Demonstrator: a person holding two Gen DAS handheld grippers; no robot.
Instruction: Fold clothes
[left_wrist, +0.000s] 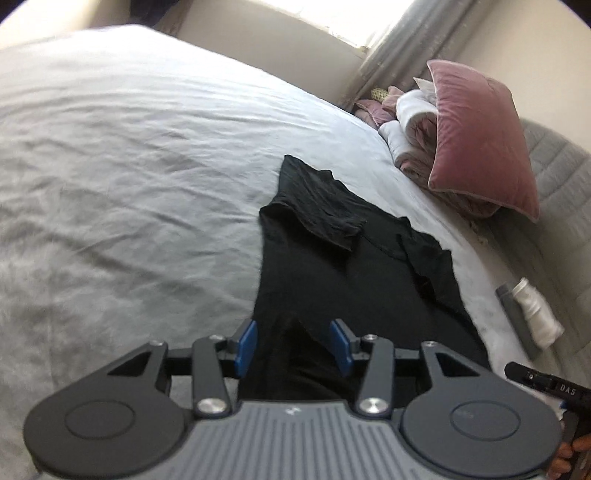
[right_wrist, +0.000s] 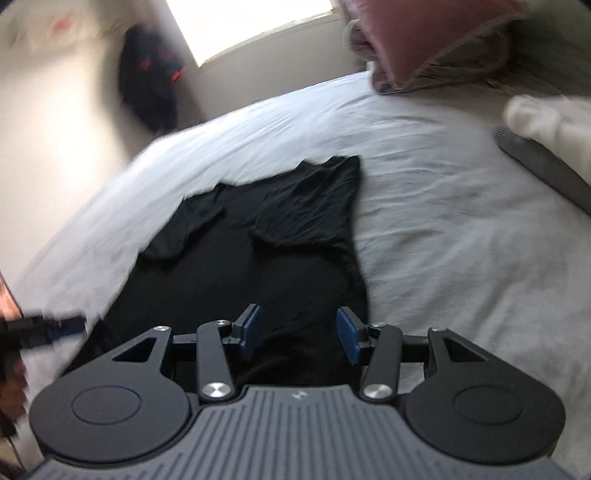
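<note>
The only writing I can read is "DAS", in pale letters on the dark body of my right tool (left_wrist: 546, 384), which pokes into the lower right corner of the left wrist view with a bit of hand (left_wrist: 570, 458) behind it. I see no containers anywhere in either view.

My left tool (left_wrist: 293, 345) has its blue pads spread apart, with nothing pinched; the black shirt (left_wrist: 332, 266) lies below the gap, and I cannot tell whether the pads touch the cloth. My right tool (right_wrist: 299, 334) is likewise spread, pinching nothing, over the near end of the same black shirt (right_wrist: 258, 236). In the right wrist view, my left tool (right_wrist: 48, 326) shows blurred at the left edge.

The shirt lies flat on the bed (left_wrist: 129, 166), narrow and long, both sleeves folded inward over the body, running away from me toward the far side. The bed is covered in a pale grey, lightly creased sheet.

At the head of the bed a dusty pink velvet cushion (left_wrist: 480, 136) leans on a pile of rolled bedding (left_wrist: 413, 129) in white and mauve. Beside the bed's edge is a grey quilted headboard (left_wrist: 561, 192), with a rolled white cloth (left_wrist: 535, 314) lying on a dark grey flat item near it.

Beyond, the walls are cream, a bright window (right_wrist: 255, 26) lets in daylight, grey curtains (left_wrist: 406, 40) hang at the corner, and a dark garment (right_wrist: 151, 81) with red marks hangs by the wall, blurred.
</note>
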